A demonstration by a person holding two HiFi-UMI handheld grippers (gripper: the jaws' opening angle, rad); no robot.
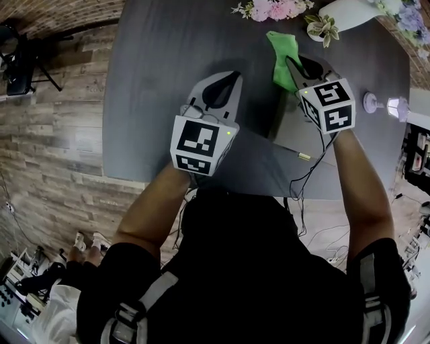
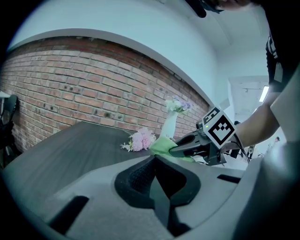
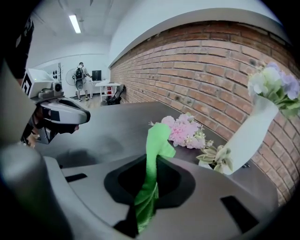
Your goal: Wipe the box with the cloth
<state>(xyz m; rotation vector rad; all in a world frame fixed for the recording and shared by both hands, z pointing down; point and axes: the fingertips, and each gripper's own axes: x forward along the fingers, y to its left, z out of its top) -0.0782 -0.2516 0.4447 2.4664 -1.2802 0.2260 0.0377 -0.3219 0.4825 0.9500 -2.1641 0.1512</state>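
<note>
Cloth [image 1: 282, 52], bright green, is pinched in the right hand-held gripper and stands up out of its tips above the far part of the bench [image 1: 161, 60]. At the far left of the head view, wood-plank floor [image 1: 54, 154] runs beside the dark grey bench. Above the bench's near half hangs the left hand-held gripper [image 1: 232, 76], its jaws clenched together with nothing between them; its own view shows the two jaws meeting in one seam [image 2: 156, 164]. Just to its right is the right hand-held gripper [image 1: 293, 66], near it but apart. In the right gripper view the jaws are clamped on the cloth [image 3: 157, 137], which runs as a folded strip through the gap and curls over at its top. Beyond it on the bench lie pink flowers [image 1: 270, 9], and further right a white vase [image 1: 351, 12] is tilted.
</note>
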